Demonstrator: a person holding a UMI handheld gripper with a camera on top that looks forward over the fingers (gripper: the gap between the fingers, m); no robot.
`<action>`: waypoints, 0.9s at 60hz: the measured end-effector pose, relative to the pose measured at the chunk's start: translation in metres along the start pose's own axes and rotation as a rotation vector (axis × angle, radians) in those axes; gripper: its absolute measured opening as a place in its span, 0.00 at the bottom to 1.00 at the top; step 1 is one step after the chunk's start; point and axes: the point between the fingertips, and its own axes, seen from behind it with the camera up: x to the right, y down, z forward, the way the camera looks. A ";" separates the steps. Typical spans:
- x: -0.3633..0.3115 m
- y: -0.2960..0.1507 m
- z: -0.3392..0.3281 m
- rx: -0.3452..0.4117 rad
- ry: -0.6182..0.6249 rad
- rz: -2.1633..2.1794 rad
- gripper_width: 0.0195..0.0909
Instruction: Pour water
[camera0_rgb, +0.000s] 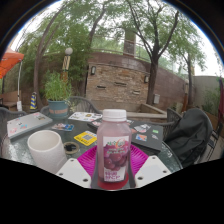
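Where the two pale gripper fingers reach forward over the near edge of the round glass patio table, a clear plastic bottle with a white screw cap and a pink berry label stands upright between them. The magenta pads lie close against its sides, so the gripper appears clenched on the bottle, though the actual contact is hidden behind the bottle body and cannot be confirmed from this angle. The bottle's base is cut off from view, so I cannot tell whether it rests on the table or is lifted.

A white ceramic cup sits on the table just left of the bottle, its mouth open upward; its contents are not visible. Between the cup and the bottle is a small dark round object, too small to identify. Further back lie several flat items, a yellow card among them, details illegible. A potted green plant stands at the table's far left edge. A dark chair is at the right, partly cut off.
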 end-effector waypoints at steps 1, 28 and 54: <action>0.000 0.000 0.001 0.002 0.003 -0.002 0.34; 0.009 0.005 -0.012 -0.009 -0.042 0.163 0.66; -0.010 -0.017 -0.217 0.022 0.038 0.113 0.85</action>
